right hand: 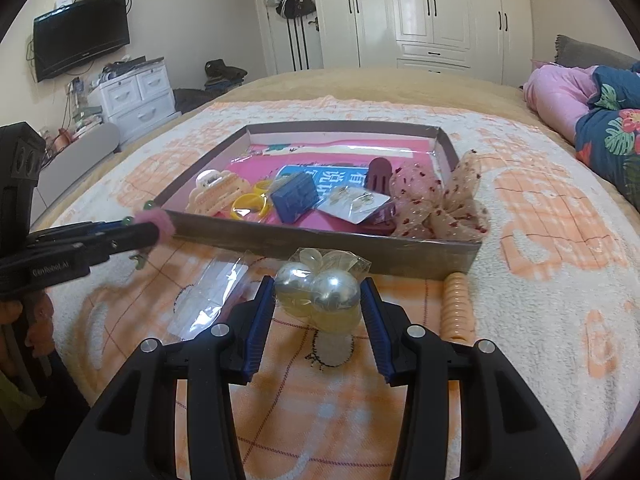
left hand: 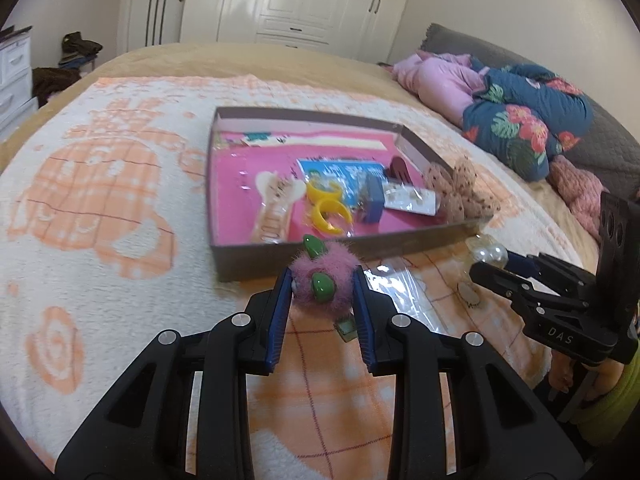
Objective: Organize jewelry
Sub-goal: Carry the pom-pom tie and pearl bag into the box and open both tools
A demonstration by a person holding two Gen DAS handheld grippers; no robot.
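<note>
My left gripper is shut on a fuzzy pink pom-pom ornament with green beads, held just before the near wall of the shallow box. It also shows in the right wrist view at the box's left corner. My right gripper is shut on a clear bag holding two big pearl balls, also seen in the left wrist view. The pink-floored box holds a beige hair claw, yellow rings, a blue block and an earring card.
A dotted fabric bow hangs over the box's right corner. A peach comb clip and an empty clear bag lie on the orange-and-white blanket. A small green item lies under my left fingers. Pillows lie at the right.
</note>
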